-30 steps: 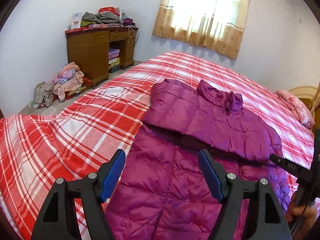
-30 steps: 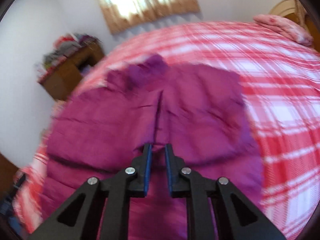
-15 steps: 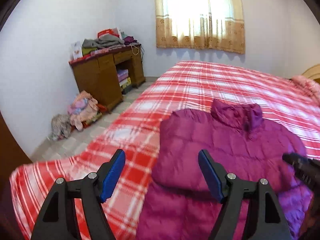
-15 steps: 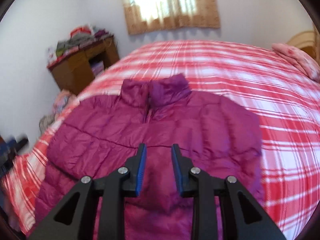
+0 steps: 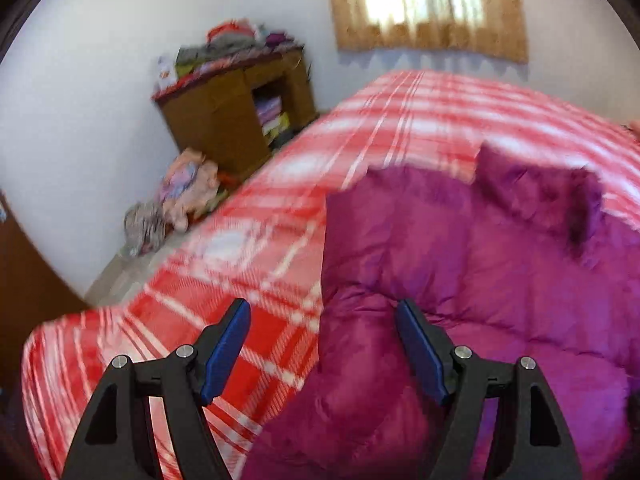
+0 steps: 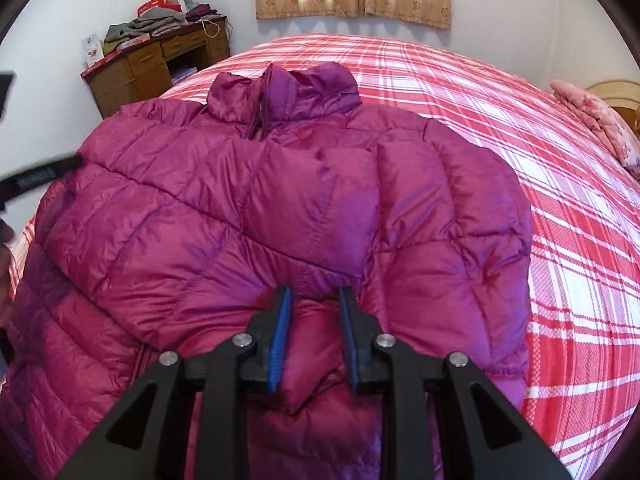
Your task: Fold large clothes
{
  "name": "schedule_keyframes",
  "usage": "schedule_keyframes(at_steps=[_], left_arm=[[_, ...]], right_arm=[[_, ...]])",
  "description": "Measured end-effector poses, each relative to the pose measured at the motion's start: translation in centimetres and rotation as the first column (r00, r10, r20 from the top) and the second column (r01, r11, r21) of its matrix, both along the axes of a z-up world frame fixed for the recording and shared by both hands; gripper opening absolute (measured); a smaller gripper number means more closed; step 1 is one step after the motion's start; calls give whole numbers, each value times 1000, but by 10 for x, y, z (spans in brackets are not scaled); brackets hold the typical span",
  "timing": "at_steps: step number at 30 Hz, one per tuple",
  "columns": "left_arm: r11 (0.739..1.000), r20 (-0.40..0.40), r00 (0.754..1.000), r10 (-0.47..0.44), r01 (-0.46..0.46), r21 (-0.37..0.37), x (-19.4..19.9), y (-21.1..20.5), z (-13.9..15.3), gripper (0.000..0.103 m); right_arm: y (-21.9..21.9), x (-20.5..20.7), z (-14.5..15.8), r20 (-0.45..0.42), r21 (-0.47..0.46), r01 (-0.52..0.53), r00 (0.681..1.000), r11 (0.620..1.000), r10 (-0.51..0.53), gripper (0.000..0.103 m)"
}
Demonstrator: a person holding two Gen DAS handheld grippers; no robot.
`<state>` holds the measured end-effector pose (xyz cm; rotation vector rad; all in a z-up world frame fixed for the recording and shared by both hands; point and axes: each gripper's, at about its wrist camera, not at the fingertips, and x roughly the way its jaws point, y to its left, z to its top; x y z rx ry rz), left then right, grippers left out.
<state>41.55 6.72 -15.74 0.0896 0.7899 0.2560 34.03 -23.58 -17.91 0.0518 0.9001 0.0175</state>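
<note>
**Both grippers over the purple puffer jacket on the plaid bed**

The left gripper (image 5: 323, 316) has its jaws spread wide with nothing between the blue pads. In the lower middle of the left wrist view, one finger hangs above the red-and-white plaid bedspread (image 5: 248, 240) and the other above the left edge of the jacket (image 5: 460, 280); the picture is blurred, and no contact with the cloth can be made out.

The right gripper (image 6: 314, 308) has its jaws set narrow, and they have just been closing a little. At the lower centre of the right wrist view a puffed fold of the jacket (image 6: 280, 208) bulges up between the pads. Whether the pads actually press on that fold cannot be told.

The jacket is a quilted, glossy magenta-purple puffer. It lies flat on the bedspread (image 6: 540, 128) and fills the middle and left of the right wrist view, collar (image 6: 288, 92) toward the top of the frame. Its sleeves are folded in across the chest, forming an overlapping ridge across the body just above the right gripper's fingertips. At the left edge of that view, a blurred black part of the other gripper shows beside the jacket's shoulder.
</note>
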Motion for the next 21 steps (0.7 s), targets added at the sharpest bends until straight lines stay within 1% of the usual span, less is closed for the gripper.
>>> schedule_keyframes(at_steps=[2, 3, 4, 5, 6, 7, 9, 11, 13, 15, 16, 17, 18, 19, 21], left_arm=[[1000, -11, 1000, 21, -22, -21, 2, 7, -19, 78], [999, -20, 999, 28, -29, -38, 3, 10, -25, 81], [997, -32, 999, 45, -47, -58, 6, 14, -27, 86], [996, -33, 998, 60, -62, -65, 8, 16, -28, 89], [994, -39, 996, 77, -79, -70, 10, 18, -30, 95], [992, -54, 994, 91, -96, -81, 15, 22, -34, 98], [988, -70, 992, 106, -113, -105, 21, 24, -38, 102], [988, -72, 991, 110, -116, -99, 22, 23, -38, 102], [990, -56, 993, 108, -113, -89, 17, 21, -35, 102], [988, -37, 994, 105, -109, -113, 7, 23, -31, 102], [986, -17, 995, 100, -101, -133, 0, 25, -27, 102], [984, 12, 996, 85, -83, -156, -10, 25, -23, 102], [983, 45, 997, 68, -59, -171, -20, 24, -19, 102], [984, 69, 996, 57, -45, -174, -26, 23, -16, 102], [987, 122, 992, 37, -17, -162, -40, 15, -10, 102]], right_arm=[[1, 0, -2, 10, -8, -6, 1000, 1000, 6, 26], [1, 0, -3, 14, -4, -7, 1000, 1000, 7, 27], [0, 1, -3, 16, 0, -7, 1000, 1000, 7, 27], [0, 0, -3, 18, 4, -7, 1000, 1000, 7, 27], [0, 0, -3, 23, 7, -7, 1000, 1000, 7, 28], [0, 0, -4, 31, 13, -6, 1000, 1000, 6, 28], [-1, 1, -5, 36, 21, -3, 999, 1000, 3, 28], [-1, 0, -5, 36, 24, -2, 999, 1000, 1, 28], [-1, 0, -4, 34, 22, 0, 999, 1000, 0, 28], [0, 1, -2, 20, 16, 0, 1000, 1000, 0, 29], [-2, 2, 4, 3, 28, -3, 1000, 1000, 3, 31], [-5, 4, 10, -4, 52, -4, 1000, 999, 4, 31], [-9, 5, 19, 8, 90, -3, 1000, 996, 3, 31], [-15, 8, 31, 33, 123, 4, 999, 992, -8, 33], [-24, 21, 51, 59, 147, 27, 998, 989, -36, 40]])
